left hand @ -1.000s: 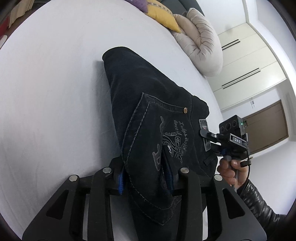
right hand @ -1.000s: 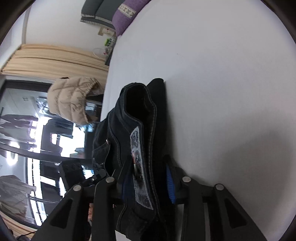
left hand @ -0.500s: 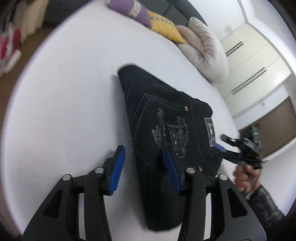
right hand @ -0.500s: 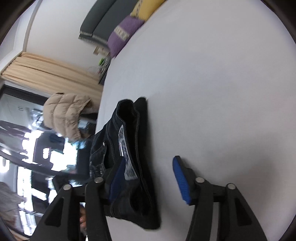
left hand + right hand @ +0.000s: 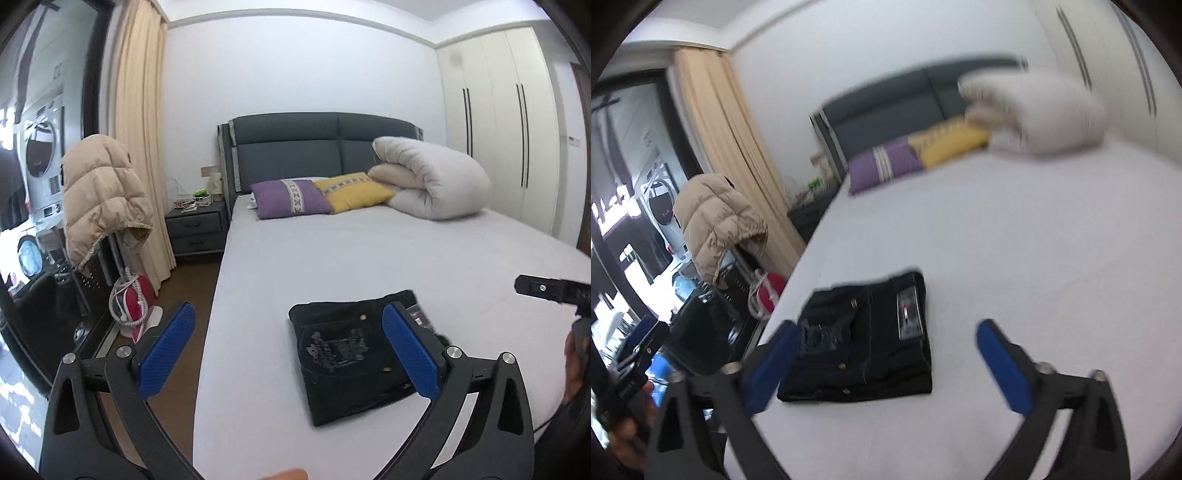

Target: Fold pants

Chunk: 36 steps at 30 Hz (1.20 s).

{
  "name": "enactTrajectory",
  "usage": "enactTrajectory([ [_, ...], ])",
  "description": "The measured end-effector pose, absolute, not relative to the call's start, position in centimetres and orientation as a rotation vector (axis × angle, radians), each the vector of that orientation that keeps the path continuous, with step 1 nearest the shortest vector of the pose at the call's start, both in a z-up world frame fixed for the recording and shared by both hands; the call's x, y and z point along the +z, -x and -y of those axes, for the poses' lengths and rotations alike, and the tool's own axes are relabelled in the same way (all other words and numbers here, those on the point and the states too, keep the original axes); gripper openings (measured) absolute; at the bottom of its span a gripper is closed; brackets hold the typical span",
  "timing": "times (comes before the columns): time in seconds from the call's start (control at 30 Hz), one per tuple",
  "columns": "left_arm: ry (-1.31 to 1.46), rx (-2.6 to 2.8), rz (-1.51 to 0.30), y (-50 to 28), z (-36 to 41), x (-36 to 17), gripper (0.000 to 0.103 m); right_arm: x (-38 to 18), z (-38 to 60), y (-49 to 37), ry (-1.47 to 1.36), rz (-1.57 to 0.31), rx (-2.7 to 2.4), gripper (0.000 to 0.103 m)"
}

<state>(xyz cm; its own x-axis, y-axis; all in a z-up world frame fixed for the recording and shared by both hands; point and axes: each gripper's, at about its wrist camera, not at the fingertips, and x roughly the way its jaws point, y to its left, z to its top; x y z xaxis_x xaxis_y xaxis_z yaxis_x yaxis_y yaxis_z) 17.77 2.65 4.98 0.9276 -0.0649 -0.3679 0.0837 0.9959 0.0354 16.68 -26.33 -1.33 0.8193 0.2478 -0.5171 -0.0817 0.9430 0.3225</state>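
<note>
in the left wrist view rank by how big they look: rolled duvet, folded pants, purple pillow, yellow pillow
1. Folded pants, though they lie nearest the camera, so this may be nearness.
2. Rolled duvet, farther back yet about as large in the picture.
3. Purple pillow.
4. Yellow pillow, partly hidden; close to the purple one.

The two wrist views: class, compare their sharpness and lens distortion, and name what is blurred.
Left wrist view: sharp; the pants and duvet are crisp, though the fisheye bows the wardrobe and curtain. Right wrist view: motion blur smears the duvet, pillows and headboard; the pants are softer too.
</note>
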Motion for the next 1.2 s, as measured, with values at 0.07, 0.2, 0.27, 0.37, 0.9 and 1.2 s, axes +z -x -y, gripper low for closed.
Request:
enactTrajectory([
  [0.07,-0.042,-0.075,-0.377,-16.8,-2.4,6.1,0.103,0.6,26.1,-14.6,-0.277,-0.511,0.176,0.103],
  [0.2,-0.054,-0.059,-0.396,-14.6,-1.7,7.9,0.103,4.0,25.2,-11.9,-0.254,-0.423,0.108,0.103],
  [0.27,-0.035,-0.04,-0.431,-13.5,-1.6,8.6,0.103,5.3,24.8,-10.6,-0.245,-0.389,0.086,0.103],
  [0.37,-0.005,-0.028,-0.475,-11.8,-2.1,9.2,0.103,6.9,24.3,-8.9,-0.203,-0.323,0.051,0.103],
  [0.9,0.047,-0.016,-0.708,-14.0,-0.7,1.5,0.103,2.2,20.8,-8.7,-0.113,-0.576,0.048,0.103],
  [1.2,0.051,-0.015,-0.77,-15.9,-0.6,-1.9,0.103,-0.5,19.3,-9.3,-0.088,-0.633,0.074,0.103],
])
